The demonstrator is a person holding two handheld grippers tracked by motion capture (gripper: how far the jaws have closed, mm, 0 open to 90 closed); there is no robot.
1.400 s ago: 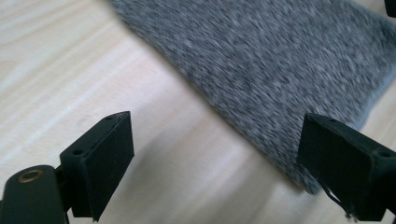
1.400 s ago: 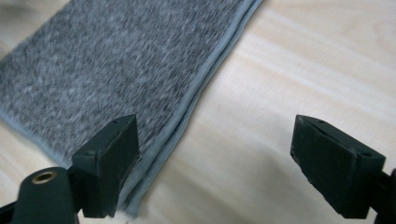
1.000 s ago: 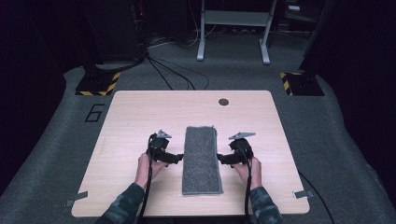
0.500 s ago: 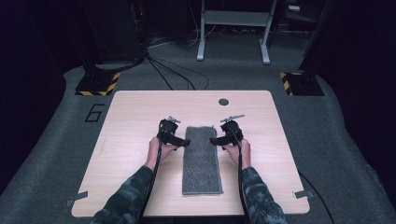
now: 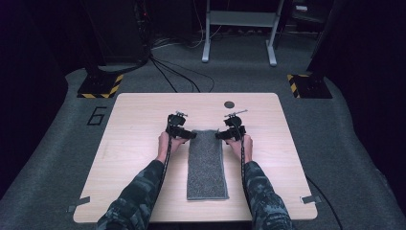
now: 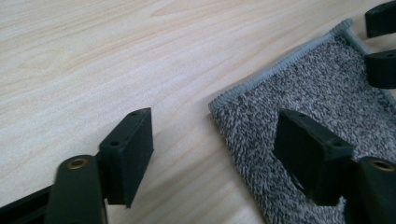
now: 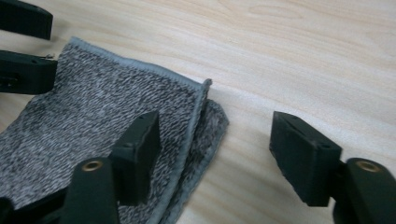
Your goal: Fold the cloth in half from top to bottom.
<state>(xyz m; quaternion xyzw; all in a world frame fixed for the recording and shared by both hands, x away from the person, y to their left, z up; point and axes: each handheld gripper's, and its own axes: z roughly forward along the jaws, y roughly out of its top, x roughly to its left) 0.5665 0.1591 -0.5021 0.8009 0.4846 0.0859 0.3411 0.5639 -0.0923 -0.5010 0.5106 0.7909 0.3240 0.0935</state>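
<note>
Folded grey towel is lying centre frame on table; soft, light, floppy, 2 layers. L gripper & R gripper are straddling its far corners, jaws closing, not yet pinching. Recommend grabbing both layers at corners.

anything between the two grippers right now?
The far end of the grey towel, folded double. In the high view the left gripper and right gripper flank its far corners, each straddling a corner edge; their fingers have just been closing, not yet pinching.

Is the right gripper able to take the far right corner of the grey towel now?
Probably yes. The right gripper straddles the towel's corner edge with open jaws, one over the cloth, one over bare table, nothing between.
</note>
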